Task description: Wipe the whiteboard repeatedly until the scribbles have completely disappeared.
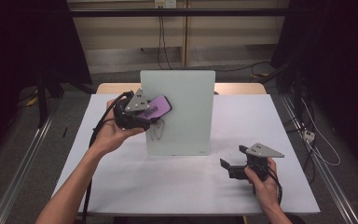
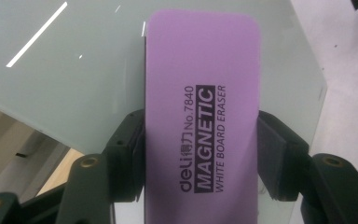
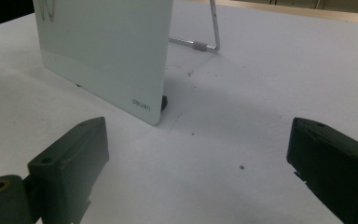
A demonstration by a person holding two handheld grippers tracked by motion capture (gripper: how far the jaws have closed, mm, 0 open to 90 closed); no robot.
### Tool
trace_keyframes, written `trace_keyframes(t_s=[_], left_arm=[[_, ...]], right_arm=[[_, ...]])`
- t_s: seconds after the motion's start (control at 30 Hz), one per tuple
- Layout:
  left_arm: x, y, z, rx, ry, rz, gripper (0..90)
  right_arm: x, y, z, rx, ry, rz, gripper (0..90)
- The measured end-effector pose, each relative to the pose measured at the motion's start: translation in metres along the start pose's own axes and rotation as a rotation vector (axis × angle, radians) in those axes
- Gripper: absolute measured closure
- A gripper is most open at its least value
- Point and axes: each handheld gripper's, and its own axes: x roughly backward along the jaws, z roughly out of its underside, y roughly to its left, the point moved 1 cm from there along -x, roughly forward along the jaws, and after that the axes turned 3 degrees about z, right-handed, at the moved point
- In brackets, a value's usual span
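While the person's left hand (image 1: 109, 135) reaches in from the lower left of the high view, the left gripper (image 1: 145, 119) sits left of centre, against the left edge of the whiteboard (image 1: 186, 116). Its jaws are clamped on a purple eraser (image 1: 156, 106), one pad on each long side. In the left gripper view the eraser (image 2: 200, 116) runs up the middle of the frame from the bottom edge, printed "MAGNETIC WHITE BOARD ERASER", with the pale glass of the whiteboard (image 2: 74, 93) behind it. In the high view the eraser lies tilted over the board's upper left area, just above some thin pen marks (image 1: 157, 132) drawn on the board.

At centre frame the whiteboard stands upright on the white table (image 1: 177, 186), propped from behind by a wire stand (image 3: 212, 32) seen in the upper middle of the right gripper view.

At the lower right of the high view, the right gripper (image 1: 228, 167) rests low over the table in the person's right hand (image 1: 263, 184), well apart from the board. Its jaws are spread wide with nothing between them.
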Motion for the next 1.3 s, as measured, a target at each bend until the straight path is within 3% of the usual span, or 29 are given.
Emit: trace_keyframes(t_s=[0.17,0.8,1.07,1.3], left_arm=[[-0.006,-0.008,0.007,-0.021,0.027,0.016,41.3],[-0.027,-0.038,0.036,-0.028,0.102,0.092,41.3],[-0.023,-0.031,0.031,-0.029,0.098,0.092,41.3],[-0.011,-0.015,0.014,-0.022,0.059,0.047,41.3]], right_arm=[[0.0,0.0,0.0,0.002,-0.002,-0.001,5.6],[-0.001,0.001,0.0,0.001,0.002,-0.002,5.6],[-0.001,0.0,0.0,0.0,0.003,-0.002,5.6],[-0.001,0.0,0.0,0.002,0.003,-0.003,5.6]])
